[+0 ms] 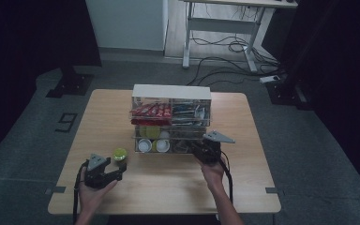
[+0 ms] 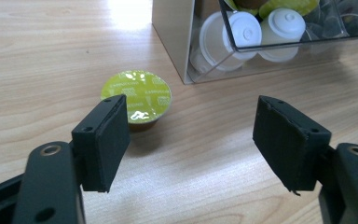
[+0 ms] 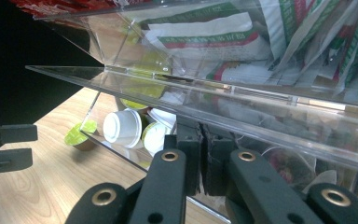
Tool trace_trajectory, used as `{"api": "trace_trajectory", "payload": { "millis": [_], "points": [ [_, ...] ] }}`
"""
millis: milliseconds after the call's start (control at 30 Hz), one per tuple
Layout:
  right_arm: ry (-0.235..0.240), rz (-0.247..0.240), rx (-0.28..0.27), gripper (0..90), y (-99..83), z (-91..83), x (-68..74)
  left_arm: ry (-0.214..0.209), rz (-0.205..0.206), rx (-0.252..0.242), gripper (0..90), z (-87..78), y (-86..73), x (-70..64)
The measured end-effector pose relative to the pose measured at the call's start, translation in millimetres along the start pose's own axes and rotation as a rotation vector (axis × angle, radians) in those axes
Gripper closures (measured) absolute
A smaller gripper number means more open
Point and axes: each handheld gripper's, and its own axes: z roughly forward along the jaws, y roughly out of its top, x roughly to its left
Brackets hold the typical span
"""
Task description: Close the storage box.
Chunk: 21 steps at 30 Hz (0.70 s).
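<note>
Black jaws of the left gripper (image 2: 193, 140) stand wide apart, grasping nothing; the green-lidded capsule (image 2: 139, 97) sits upright on the wooden table (image 2: 37, 70) just beyond its left pad, beside the clear organizer (image 1: 171, 119). The right gripper (image 3: 201, 161) is clenched at the organizer's lower drawer front.

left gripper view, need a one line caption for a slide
Open left gripper poised just short of a green-lidded coffee capsule beside a clear organizer.

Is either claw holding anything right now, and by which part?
The left claw is open and empty, near the green capsule. The right claw is shut at the clear organizer's bottom drawer front; what it pinches cannot be told.
</note>
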Motion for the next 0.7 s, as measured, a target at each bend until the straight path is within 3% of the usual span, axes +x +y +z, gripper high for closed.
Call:
{"api": "trace_trajectory", "payload": {
  "millis": [700],
  "points": [
    [0.003,0.005,0.018,86.1,-25.2,-5.6,-1.5,0.0,-0.028,0.011,27.5,-0.2,-5.1,2.3]
  ]
}}
